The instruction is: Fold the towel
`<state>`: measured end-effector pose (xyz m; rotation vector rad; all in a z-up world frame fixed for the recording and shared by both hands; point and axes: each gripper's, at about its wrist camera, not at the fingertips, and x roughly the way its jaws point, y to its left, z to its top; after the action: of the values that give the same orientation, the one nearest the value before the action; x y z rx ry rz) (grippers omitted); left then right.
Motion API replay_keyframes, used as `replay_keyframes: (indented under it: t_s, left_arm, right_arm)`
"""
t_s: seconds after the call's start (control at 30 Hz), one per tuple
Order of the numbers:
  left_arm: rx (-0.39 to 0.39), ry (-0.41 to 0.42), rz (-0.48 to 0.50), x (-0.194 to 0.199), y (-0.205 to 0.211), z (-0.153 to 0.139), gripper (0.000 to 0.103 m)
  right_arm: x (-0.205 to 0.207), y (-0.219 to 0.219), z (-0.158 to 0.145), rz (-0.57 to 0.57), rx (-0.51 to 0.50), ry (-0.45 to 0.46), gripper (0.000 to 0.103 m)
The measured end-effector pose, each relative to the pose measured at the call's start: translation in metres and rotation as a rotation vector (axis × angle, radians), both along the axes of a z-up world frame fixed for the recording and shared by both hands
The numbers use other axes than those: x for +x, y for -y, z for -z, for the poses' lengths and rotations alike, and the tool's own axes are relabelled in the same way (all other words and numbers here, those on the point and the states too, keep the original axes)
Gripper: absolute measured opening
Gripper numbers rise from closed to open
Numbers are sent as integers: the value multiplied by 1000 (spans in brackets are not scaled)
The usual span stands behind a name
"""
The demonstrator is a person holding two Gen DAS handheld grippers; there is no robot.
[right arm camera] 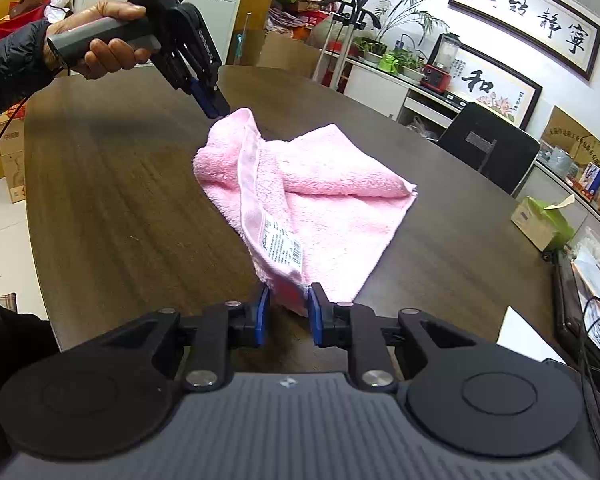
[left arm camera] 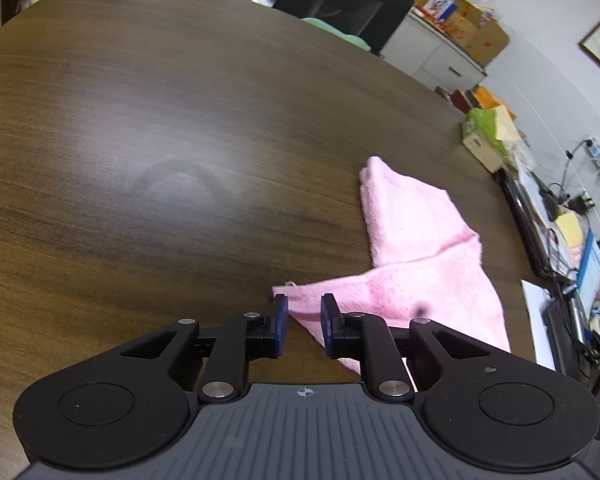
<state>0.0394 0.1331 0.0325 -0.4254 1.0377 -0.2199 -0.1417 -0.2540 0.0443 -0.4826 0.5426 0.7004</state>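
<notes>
Right wrist view, bottom centre: right gripper (right arm camera: 286, 314) jaws parted, blue pads either side of the near corner of the pink towel (right arm camera: 300, 200); a gap shows between pads and cloth, so no grip. White printed label (right arm camera: 285, 250) sewn at the hem just above that corner. Towel lies crumpled and partly folded on the dark wood desk (right arm camera: 120, 208), mid-frame, one flap doubled over toward the right.

Upper left of the same view: a hand (right arm camera: 100, 46) in a dark sleeve holds the left gripper (right arm camera: 216, 106), tips angled down at the towel's far corner; from here cannot tell whether it touches the cloth.

Left wrist view, lower centre: left gripper (left arm camera: 304, 322) jaws apart, a towel (left arm camera: 412, 248) corner lying under and between the pads, not pinched. Rest of the towel runs toward the right of the frame on the desk (left arm camera: 140, 140).

Far right edge of the desk: green tissue box (left arm camera: 486, 136). Beyond, black office chair (left arm camera: 340, 0) at top centre
</notes>
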Motion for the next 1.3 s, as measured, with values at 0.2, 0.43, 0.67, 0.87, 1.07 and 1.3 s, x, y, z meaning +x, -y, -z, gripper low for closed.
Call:
replay_keyframes:
  t_s: [0.2, 0.43, 0.67, 0.87, 1.07, 1.3]
  left_arm:
    - [-10, -17, -2, 4, 5, 3, 29]
    - [-3, -44, -26, -7, 3, 2, 39]
    - [-47, -59, -51, 7, 6, 7, 45]
    - [-33, -64, -38, 13, 17, 7, 41]
    - [-2, -62, -34, 6, 20, 10, 9]
    - [-2, 34, -8, -9, 22, 1, 0]
  right_arm:
    - [-7, 12, -9, 50, 24, 56, 34]
    - [-19, 19, -38, 57, 137, 177, 61]
    - [-9, -9, -45, -14, 117, 202, 78]
    - [0, -11, -36, 23, 107, 160, 81]
    - [10, -14, -27, 59, 97, 118, 81]
    - [22, -17, -16, 101, 85, 70, 78]
